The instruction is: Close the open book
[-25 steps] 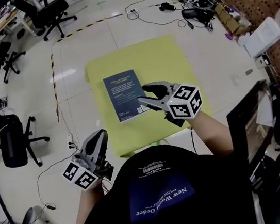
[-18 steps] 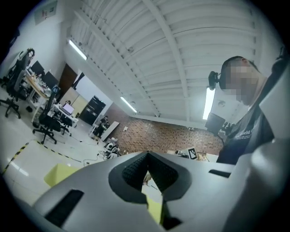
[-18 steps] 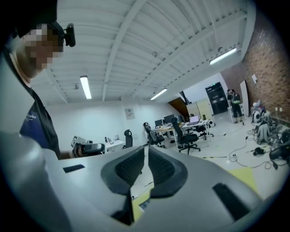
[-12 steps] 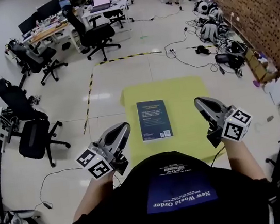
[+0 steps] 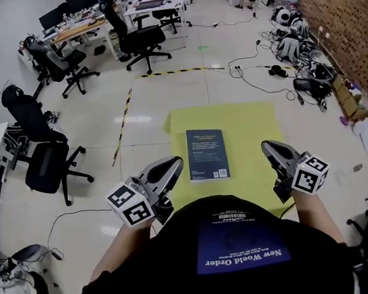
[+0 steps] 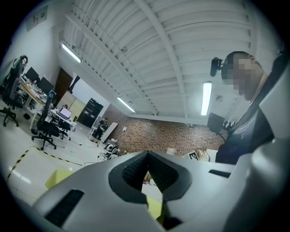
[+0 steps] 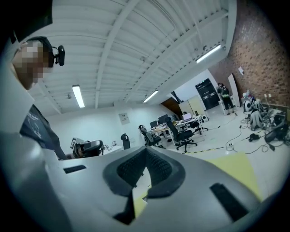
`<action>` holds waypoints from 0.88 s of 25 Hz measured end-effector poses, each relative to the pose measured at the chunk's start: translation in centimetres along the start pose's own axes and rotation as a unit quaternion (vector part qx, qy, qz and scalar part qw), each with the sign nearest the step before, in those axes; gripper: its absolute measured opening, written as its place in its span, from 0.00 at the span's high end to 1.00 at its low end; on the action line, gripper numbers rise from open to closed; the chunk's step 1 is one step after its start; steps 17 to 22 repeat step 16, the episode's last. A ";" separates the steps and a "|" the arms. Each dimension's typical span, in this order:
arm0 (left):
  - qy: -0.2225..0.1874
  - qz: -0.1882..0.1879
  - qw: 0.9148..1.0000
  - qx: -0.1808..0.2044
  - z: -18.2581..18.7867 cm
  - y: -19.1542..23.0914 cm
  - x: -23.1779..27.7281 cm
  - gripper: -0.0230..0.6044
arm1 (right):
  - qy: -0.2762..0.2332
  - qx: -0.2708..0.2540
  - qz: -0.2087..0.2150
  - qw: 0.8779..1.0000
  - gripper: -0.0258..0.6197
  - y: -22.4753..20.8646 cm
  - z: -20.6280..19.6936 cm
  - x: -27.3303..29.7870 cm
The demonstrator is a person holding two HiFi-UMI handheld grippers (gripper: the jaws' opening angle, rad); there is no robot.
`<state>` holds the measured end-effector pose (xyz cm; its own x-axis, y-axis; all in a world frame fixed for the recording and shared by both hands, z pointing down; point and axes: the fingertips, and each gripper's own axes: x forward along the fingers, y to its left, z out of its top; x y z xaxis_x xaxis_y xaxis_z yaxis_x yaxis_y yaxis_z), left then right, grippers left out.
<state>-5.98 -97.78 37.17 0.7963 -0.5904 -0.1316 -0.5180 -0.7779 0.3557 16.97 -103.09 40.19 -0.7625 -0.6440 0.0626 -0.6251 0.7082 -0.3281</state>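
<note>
A dark blue book (image 5: 206,153) lies closed, flat on the yellow mat (image 5: 249,123) on the floor. In the head view my left gripper (image 5: 174,160) hovers just left of the book, near the mat's front left corner, jaws together and empty. My right gripper (image 5: 266,145) is held over the mat's right part, well clear of the book, also shut and empty. In the left gripper view the left gripper (image 6: 147,153) points out level across the room, tips meeting. The right gripper (image 7: 145,149) does the same in its own view. Neither touches the book.
Office chairs (image 5: 48,167) stand to the left and by the desks (image 5: 144,40) at the back. Yellow-black tape (image 5: 122,121) runs along the floor left of the mat. Cables and bags (image 5: 297,57) lie along the brick wall on the right.
The right gripper drew back from the book to the right, rose, and its jaws went from open to shut. The left gripper rose beside the mat. The book stayed closed.
</note>
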 end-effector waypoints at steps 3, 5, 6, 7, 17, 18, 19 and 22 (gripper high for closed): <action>0.001 0.002 1.000 -0.003 0.1 0.0 0.0 0.95 | 0.012 -0.018 0.006 1.000 0.98 0.6 0.1 0.4; 0.002 0.003 1.000 -0.004 0.1 0.0 0.0 0.95 | 0.016 -0.021 0.010 1.000 0.98 0.7 0.0 0.6; 0.002 0.003 1.000 -0.005 0.0 0.0 -0.1 0.95 | 0.016 -0.020 0.011 1.000 0.98 0.8 -0.1 0.7; 0.001 0.004 1.000 -0.005 0.0 0.0 -0.1 0.95 | 0.017 -0.020 0.012 1.000 0.98 0.9 -0.1 0.7; -0.003 0.007 1.000 -0.005 0.0 0.1 -0.6 0.95 | 0.024 -0.027 0.021 0.999 0.98 1.4 -0.4 0.9; -0.003 0.007 1.000 -0.005 0.0 0.1 -0.6 0.95 | 0.024 -0.027 0.021 0.999 0.98 1.4 -0.4 0.9; -0.003 0.007 1.000 -0.005 0.0 0.1 -0.6 0.95 | 0.024 -0.027 0.021 0.999 0.98 1.4 -0.4 0.9; -0.003 0.007 1.000 -0.005 0.0 0.1 -0.6 0.95 | 0.024 -0.027 0.021 0.999 0.98 1.4 -0.4 0.9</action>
